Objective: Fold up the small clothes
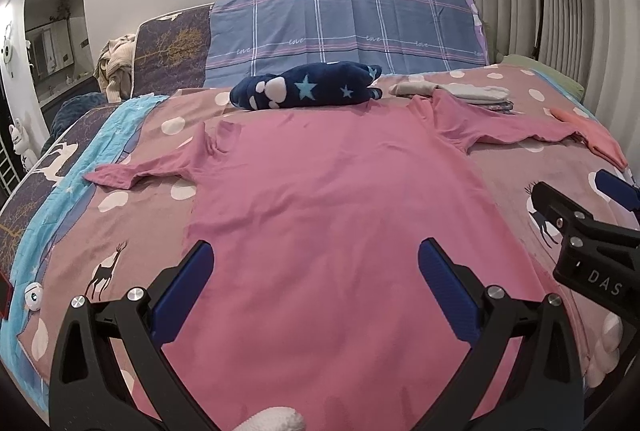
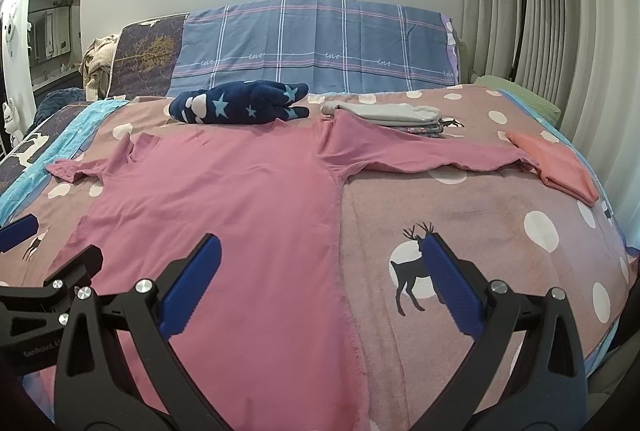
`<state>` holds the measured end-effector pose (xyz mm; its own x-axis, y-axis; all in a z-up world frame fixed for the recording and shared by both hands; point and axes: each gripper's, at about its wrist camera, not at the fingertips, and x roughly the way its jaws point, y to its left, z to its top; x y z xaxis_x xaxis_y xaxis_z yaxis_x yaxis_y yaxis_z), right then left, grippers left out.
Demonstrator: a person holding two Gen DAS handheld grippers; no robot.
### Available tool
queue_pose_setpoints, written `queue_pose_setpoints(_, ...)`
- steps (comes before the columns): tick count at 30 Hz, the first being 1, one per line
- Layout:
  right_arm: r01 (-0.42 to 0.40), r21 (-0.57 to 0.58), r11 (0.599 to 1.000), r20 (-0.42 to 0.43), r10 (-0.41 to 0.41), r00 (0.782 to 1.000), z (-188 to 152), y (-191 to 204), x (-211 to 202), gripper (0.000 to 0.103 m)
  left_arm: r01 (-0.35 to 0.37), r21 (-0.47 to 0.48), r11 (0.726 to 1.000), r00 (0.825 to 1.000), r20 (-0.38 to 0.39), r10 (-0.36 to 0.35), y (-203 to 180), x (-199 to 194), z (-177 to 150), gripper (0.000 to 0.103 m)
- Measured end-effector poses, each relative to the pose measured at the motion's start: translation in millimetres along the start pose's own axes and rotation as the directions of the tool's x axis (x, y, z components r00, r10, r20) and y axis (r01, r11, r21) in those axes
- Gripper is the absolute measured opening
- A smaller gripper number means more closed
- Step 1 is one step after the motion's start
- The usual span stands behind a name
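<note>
A pink long-sleeved shirt (image 1: pixel 332 199) lies spread flat on the bed (image 2: pixel 500 239), hem at the near edge and collar toward the far end, with both sleeves stretched out to left and right. The left gripper (image 1: pixel 316 291) hovers over the near part of the shirt, its blue fingers (image 1: pixel 184 295) spread wide apart and holding nothing. The right gripper (image 2: pixel 320 287) hangs just beside it, straddling the shirt's right side seam, its fingers (image 2: pixel 450 291) likewise wide apart and empty. Beyond the collar rests a dark blue star-patterned bundle (image 2: pixel 236 107). To its right sits a stack of folded pale clothes (image 2: pixel 396 117), touched by the right sleeve. A folded salmon garment (image 2: pixel 556 167) lies at the end of the right sleeve, near the bed's right edge.
</note>
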<state>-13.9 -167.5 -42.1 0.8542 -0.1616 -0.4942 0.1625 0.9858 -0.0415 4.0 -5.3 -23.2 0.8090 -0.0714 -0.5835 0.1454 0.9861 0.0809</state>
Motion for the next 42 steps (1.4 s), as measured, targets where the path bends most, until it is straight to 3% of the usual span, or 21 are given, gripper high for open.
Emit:
queue_pose_setpoints(18,-0.025,-0.001,1.000,-0.026,0.025,0.999,2,8,4,0.101,0.033,-0.052,0.998,0.998,0.049,-0.030,10,0,-3,0.102)
queue_pose_setpoints(24,-0.027,-0.012,1.000,-0.033,0.026,0.999,1,13,5,0.101,0.056,-0.035,0.998,0.998,-0.011,-0.056,12,10,-6,0.102)
queue_pose_setpoints(34,-0.030,-0.019,0.999,-0.040,0.029,0.999,-3,19,6,0.101,0.057,-0.039,0.998,0.998,-0.038,-0.058,16,15,-12,0.102)
queue_pose_setpoints(42,-0.057,-0.024,0.998,-0.100,0.055,0.993,-9,27,14,0.101,0.032,-0.055,0.998,0.998,-0.049,-0.035,24,19,-17,0.102)
